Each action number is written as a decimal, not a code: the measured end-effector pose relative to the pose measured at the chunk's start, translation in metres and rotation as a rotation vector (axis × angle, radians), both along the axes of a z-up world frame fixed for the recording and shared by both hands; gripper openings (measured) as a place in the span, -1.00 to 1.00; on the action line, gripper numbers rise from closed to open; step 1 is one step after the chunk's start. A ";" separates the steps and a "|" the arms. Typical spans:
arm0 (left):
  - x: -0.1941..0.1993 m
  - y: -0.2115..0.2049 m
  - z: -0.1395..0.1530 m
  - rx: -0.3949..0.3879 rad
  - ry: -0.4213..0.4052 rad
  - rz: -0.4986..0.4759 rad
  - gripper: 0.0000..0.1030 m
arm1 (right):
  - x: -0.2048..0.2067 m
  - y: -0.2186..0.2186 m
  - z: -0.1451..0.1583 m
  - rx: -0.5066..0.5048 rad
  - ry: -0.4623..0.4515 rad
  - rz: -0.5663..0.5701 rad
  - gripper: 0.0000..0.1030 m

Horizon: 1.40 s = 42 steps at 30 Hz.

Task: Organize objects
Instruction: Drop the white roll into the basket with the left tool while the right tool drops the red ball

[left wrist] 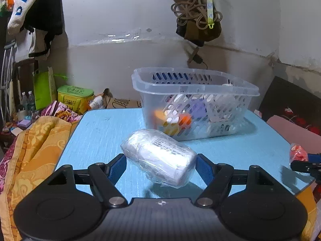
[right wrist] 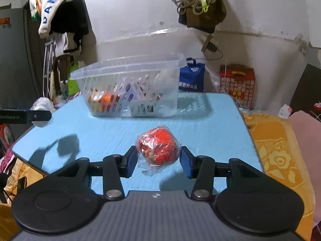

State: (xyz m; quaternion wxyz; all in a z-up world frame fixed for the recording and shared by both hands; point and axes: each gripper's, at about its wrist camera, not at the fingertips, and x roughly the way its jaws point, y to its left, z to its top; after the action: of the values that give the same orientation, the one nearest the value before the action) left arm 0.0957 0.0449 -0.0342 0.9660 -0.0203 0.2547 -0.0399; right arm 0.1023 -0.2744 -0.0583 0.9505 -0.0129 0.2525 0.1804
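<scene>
- So I've got the white wrapped packet (left wrist: 158, 156) sitting between the blue pads of my left gripper (left wrist: 160, 165). Its long axis runs slantwise across the jaws, far-left to near-right. The pads look pressed on both ends and it seems lifted off the blue table (left wrist: 100, 128), judging by the shadow under it.
- My right gripper (right wrist: 159, 159) has the red wrapped bundle (right wrist: 158, 148) between its pads, closed in around it; there's maybe a sliver of gap on the right side, hard to tell.
- The clear slotted basket (left wrist: 192, 89) is straight ahead of both, near the far edge of the table. The left one looks a bit nearer, I'd guess.
- The basket already holds stuff: something orange, something purple, and some white bits I can't make out.
</scene>
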 end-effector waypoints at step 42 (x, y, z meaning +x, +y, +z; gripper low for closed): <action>0.136 -0.040 0.071 -0.129 -0.141 0.018 0.52 | 0.168 0.087 0.072 0.026 -0.088 0.093 -0.03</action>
State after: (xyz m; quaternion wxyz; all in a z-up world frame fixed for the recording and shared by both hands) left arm 0.2321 0.0049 0.0368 0.9785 -0.0819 0.1827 -0.0486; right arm 0.2706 -0.1871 0.0138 0.9514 -0.0201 0.2074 0.2270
